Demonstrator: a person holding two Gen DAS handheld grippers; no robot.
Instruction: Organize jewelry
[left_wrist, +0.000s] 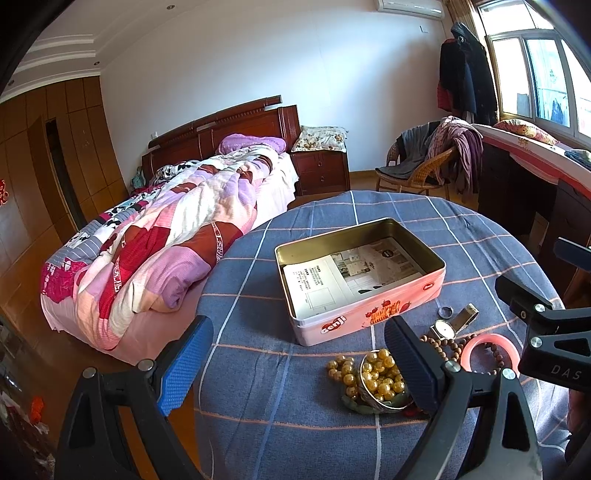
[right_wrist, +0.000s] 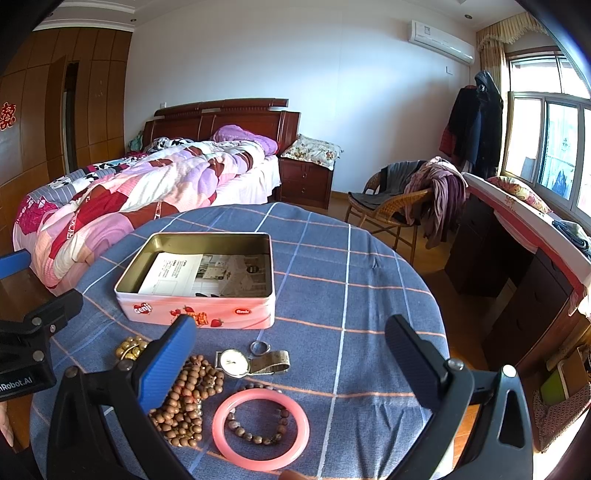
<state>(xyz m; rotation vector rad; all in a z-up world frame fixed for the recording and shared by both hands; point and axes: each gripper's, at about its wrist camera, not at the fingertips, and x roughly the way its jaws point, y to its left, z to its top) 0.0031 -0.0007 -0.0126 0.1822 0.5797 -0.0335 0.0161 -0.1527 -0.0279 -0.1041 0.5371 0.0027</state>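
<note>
Nearest the right gripper (right_wrist: 291, 354), whose jaws are spread wide and hold nothing, a pink bangle (right_wrist: 260, 429) lies flat on the checked tablecloth (right_wrist: 369, 266) with a small stone-bead bracelet (right_wrist: 258, 428) inside its ring; closing on the bangle could drag that bracelet along or send the smooth hoop skidding. Just to its left the wooden prayer beads (right_wrist: 186, 402) sit in a loose heap, likely to snag or trail if pinched by one strand. Beyond them the wristwatch (right_wrist: 236, 362) touches its mesh strap, and a small ring (right_wrist: 259, 347) beside it is easy to flick away. The left gripper (left_wrist: 299, 354), also spread and empty, hovers by the gold pearl beads (left_wrist: 380, 373) spilling from a metal cup, which could roll. Farthest, the open pink biscuit tin (right_wrist: 201, 280) waits, paper-lined
</note>
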